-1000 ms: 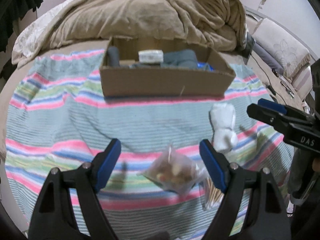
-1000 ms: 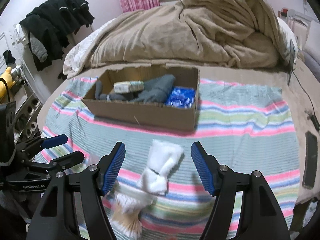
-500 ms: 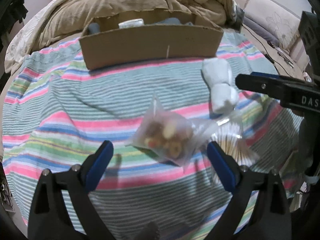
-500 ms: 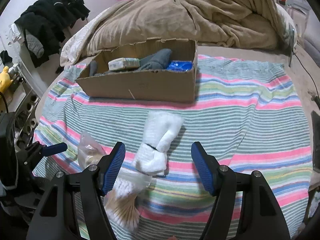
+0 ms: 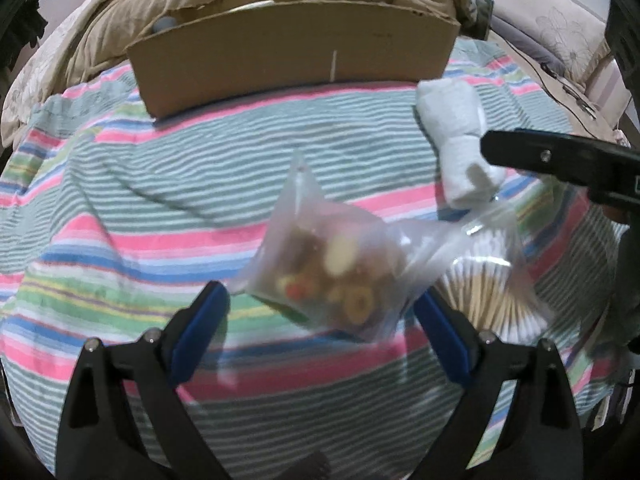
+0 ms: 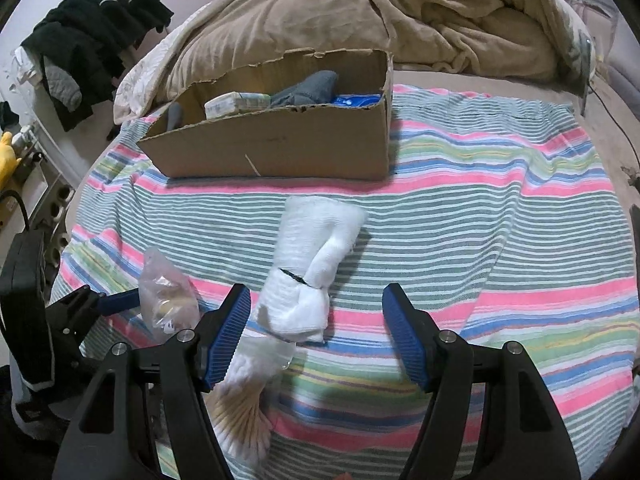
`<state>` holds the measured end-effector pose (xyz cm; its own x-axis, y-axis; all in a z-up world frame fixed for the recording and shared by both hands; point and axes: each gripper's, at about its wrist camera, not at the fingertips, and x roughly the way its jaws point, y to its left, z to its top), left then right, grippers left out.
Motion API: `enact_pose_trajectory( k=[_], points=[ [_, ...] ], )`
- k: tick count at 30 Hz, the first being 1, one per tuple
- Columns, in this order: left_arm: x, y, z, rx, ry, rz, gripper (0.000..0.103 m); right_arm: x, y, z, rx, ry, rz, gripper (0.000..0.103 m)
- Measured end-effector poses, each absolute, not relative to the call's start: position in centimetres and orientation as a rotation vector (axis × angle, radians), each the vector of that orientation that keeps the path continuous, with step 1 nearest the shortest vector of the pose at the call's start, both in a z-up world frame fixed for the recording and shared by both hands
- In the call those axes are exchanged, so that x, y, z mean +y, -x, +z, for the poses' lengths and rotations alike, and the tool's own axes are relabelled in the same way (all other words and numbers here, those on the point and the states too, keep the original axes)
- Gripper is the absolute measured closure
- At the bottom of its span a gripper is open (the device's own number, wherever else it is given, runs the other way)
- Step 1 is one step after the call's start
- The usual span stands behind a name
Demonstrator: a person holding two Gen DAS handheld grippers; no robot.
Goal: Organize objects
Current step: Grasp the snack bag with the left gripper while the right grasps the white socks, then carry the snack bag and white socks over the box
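A clear bag of snacks lies on the striped blanket, and my open left gripper straddles its near end without closing. It also shows in the right wrist view. A rolled white sock bundle lies just beyond my open right gripper; it also shows in the left wrist view. A bag of cotton swabs lies beside the snacks and under the right gripper's left finger. The cardboard box behind holds grey cloth, a white pack and a blue pack.
A rumpled tan duvet is piled behind the box. Dark clothes hang at the far left. A pillow lies at the right. The right gripper's arm crosses the left wrist view.
Both grippers have lowered and moved forward. The left now brackets the snack bag; the right has come up to the sock bundle. Both stay open.
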<state>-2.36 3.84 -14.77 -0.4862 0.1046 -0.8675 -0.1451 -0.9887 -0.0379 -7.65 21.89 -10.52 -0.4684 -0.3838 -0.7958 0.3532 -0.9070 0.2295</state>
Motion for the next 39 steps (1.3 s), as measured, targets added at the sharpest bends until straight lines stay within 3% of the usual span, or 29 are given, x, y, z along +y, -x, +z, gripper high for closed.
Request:
enact_pose_trajectory(
  k=[10, 12, 14, 15, 17, 20, 27, 31, 34, 36, 39],
  points=[
    [3.3, 3.5, -14.5, 0.037, 1.457, 2.597, 0.028, 20.4, 9.6, -11.3, -0.053, -1.314, -2.35, 0.031],
    [3.2, 3.5, -14.4, 0.026, 1.452, 2.598, 0.03, 19.9, 9.7, -11.4, -0.041, -1.308, -2.343, 0.036],
    [3.0, 3.5, -14.2, 0.008, 1.447, 2.595, 0.033, 19.4, 9.8, -11.6, -0.012, -1.313, -2.334, 0.057],
    [2.9, 3.6, -14.1, 0.003, 1.442, 2.595, 0.037, 19.2, 9.8, -11.8, 0.01, -1.314, -2.339, 0.062],
    [2.7, 3.4, -13.6, -0.011, 1.428, 2.596, 0.039, 19.2, 9.7, -11.7, 0.013, -1.308, -2.336, 0.065],
    [2.6, 3.4, -12.9, -0.045, 1.41, 2.588, 0.052, 19.4, 9.7, -11.3, 0.006, -1.29, -2.338, 0.067],
    [2.4, 3.4, -11.6, -0.071, 1.36, 2.591, 0.061, 20.0, 9.2, -8.9, 0.003, -1.228, -2.367, 0.067],
    [2.3, 3.8, -12.1, -0.085, 1.375, 2.568, 0.061, 20.1, 9.2, -8.1, 0.005, -1.21, -2.381, 0.067],
    [2.1, 4.2, -12.4, -0.092, 1.401, 2.571, 0.05, 20.2, 9.1, -8.1, 0.002, -1.216, -2.381, 0.067],
    [1.9, 4.3, -12.7, -0.081, 1.409, 2.59, 0.034, 20.2, 9.0, -8.2, -0.001, -1.219, -2.377, 0.067],
    [1.4, 4.9, -12.8, -0.081, 1.4, 2.597, 0.031, 20.1, 9.0, -8.3, -0.004, -1.221, -2.372, 0.067]
  ],
)
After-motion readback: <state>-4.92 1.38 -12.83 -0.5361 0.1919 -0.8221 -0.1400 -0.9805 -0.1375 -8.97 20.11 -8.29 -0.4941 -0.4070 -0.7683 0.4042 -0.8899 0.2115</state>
